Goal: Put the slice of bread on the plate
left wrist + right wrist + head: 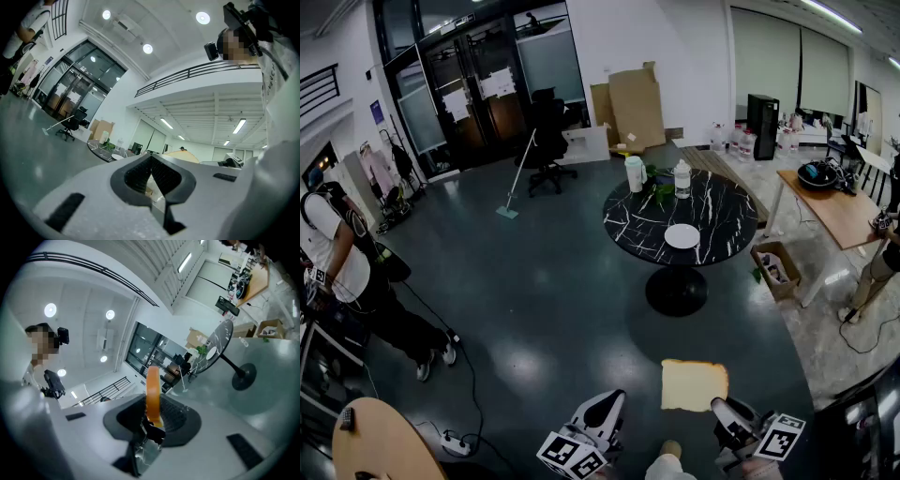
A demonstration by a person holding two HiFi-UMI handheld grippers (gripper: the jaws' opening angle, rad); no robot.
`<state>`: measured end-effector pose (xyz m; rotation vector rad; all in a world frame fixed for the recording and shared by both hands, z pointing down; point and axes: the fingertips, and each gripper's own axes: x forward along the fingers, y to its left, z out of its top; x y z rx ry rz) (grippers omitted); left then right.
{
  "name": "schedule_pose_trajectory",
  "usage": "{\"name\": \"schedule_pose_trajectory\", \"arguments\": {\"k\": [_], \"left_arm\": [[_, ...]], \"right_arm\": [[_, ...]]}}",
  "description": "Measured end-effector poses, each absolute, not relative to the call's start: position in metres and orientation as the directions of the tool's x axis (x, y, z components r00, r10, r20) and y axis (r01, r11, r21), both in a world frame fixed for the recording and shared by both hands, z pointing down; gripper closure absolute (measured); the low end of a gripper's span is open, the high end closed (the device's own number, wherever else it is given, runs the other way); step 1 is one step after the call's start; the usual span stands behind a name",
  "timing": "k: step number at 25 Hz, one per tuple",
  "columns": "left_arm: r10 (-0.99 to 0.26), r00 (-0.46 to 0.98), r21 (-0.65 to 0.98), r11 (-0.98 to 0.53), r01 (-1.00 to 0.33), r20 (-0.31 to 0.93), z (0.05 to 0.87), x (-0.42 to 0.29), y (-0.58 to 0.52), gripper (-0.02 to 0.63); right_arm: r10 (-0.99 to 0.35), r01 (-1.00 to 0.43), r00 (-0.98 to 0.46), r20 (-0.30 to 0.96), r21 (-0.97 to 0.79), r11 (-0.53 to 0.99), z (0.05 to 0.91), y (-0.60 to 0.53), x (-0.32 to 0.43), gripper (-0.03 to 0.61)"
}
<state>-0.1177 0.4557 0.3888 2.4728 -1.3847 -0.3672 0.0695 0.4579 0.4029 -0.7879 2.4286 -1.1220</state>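
Note:
A tan slice of bread (pixel 694 384) hangs flat above the dark floor, gripped at its near right edge by my right gripper (pixel 724 412). The right gripper view shows the slice (pixel 152 390) edge-on, standing up between the dark pads of that gripper (pixel 152 417). The white plate (pixel 682 236) lies bare on the round black marble table (pixel 722 202), well ahead of both grippers; it is also small in the right gripper view (pixel 212 352). My left gripper (pixel 602 414) is held left of the bread, shut on nothing (pixel 152 183). From it the bread (pixel 182 155) shows to the right.
On the table stand a white cup (pixel 635 173), a clear bottle (pixel 682 178) and a green plant (pixel 659 192). A cardboard box (pixel 773 267) and wooden desk (pixel 834 211) sit to the right. A person (pixel 352 281) stands at left, with a cable and power strip (pixel 455 441) on the floor.

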Motion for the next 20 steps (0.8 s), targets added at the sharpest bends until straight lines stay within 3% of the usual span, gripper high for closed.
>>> {"name": "schedule_pose_trajectory", "arguments": {"k": [20], "left_arm": [[-0.874, 0.472, 0.346, -0.481, -0.805, -0.116, 0.383, -0.081, 0.344, 0.606]], "right_arm": [[-0.599, -0.279, -0.789, -0.14, -0.786, 0.551, 0.393, 0.343, 0.108, 0.494]]}}
